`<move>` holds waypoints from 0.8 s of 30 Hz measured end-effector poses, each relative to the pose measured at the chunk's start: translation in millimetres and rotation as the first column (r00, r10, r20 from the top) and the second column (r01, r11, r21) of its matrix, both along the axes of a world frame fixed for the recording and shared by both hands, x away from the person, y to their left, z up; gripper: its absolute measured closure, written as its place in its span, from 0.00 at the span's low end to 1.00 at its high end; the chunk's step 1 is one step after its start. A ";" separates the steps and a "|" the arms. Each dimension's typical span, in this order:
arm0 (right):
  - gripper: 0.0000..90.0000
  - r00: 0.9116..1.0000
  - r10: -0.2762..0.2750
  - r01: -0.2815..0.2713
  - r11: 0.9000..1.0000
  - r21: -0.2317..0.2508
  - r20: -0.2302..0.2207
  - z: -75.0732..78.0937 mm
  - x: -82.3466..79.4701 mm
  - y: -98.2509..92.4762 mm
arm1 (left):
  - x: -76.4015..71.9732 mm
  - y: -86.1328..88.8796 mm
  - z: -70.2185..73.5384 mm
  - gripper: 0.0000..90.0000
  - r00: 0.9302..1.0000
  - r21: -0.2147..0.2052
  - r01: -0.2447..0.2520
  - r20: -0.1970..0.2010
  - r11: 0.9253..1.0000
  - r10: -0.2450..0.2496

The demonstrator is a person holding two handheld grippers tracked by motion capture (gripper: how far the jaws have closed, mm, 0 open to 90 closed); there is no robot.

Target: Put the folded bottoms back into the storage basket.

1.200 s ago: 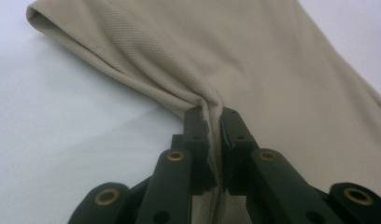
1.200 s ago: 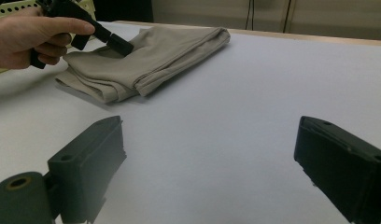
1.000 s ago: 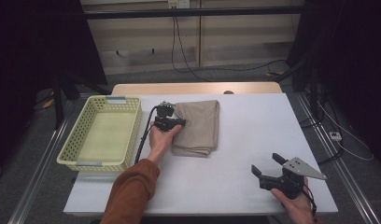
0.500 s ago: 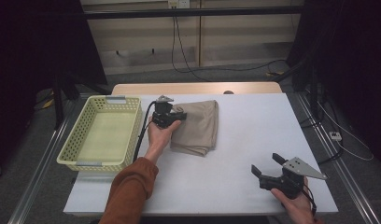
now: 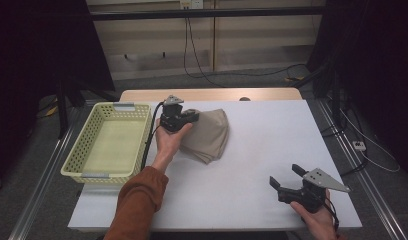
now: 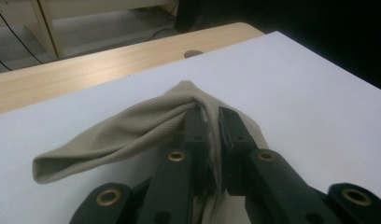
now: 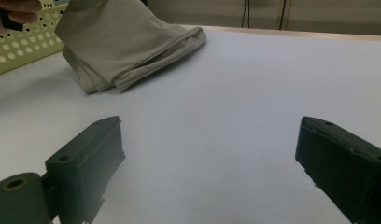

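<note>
My left gripper [image 5: 194,117] pinches one folded beige cloth [image 5: 208,137], its left edge lifted and the rest resting on the table [image 5: 272,145] near the back edge. One yellow basket [image 5: 109,142] sits at the left edge. My right gripper [image 5: 287,181] stands spread, empty, near the front right corner.

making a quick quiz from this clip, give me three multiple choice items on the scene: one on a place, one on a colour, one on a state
1. Where is the basket?
A. on the table's left side
B. on the table's right side
C. on the floor

2. What colour is the cloth?
A. red
B. beige
C. blue

3. How are the left tongs?
A. wide open over bare table
B. shut on the cloth
C. shut on the basket rim

Key: 1 A, the high view shows it left of the cloth. 2 B, it looks beige in every view. 3 B, the left gripper view shows fabric pinched between the two black jaws, while the right tongs stand open.
</note>
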State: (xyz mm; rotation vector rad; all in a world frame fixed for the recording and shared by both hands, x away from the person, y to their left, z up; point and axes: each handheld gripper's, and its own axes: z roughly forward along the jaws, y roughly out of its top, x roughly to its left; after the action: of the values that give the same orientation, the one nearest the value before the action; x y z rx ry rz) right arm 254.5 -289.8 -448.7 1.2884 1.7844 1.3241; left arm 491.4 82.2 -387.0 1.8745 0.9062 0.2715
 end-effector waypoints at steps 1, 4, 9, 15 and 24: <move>0.08 1.000 0.000 0.000 1.000 -0.001 0.002 0.0 0.2 -0.1 | -0.1 0.6 1.2 0.93 1.000 -0.004 0.000 0.003 1.000 0.001; 0.08 1.000 0.001 -0.001 1.000 -0.003 0.000 -0.2 0.5 0.4 | 0.2 3.7 8.1 0.93 1.000 0.007 -0.001 0.016 1.000 0.001; 0.08 1.000 -0.002 0.002 1.000 -0.002 0.001 0.0 0.4 0.0 | -2.3 6.6 14.1 0.93 1.000 -0.013 -0.012 0.022 1.000 0.012; 0.08 1.000 -0.001 0.001 1.000 -0.003 0.000 0.1 -0.1 -0.1 | -4.0 9.3 17.9 0.93 0.999 -0.045 -0.011 0.036 0.999 0.013; 0.08 1.000 -0.003 0.003 1.000 -0.003 0.000 0.3 -0.1 -0.2 | -7.7 15.8 28.5 0.93 0.998 -0.068 -0.012 0.054 0.998 0.016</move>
State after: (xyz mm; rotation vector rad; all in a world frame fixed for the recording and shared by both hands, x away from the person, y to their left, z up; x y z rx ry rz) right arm 254.4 -290.0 -448.5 1.2889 1.7833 1.3194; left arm 483.7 97.9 -358.5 1.7913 0.8812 0.2957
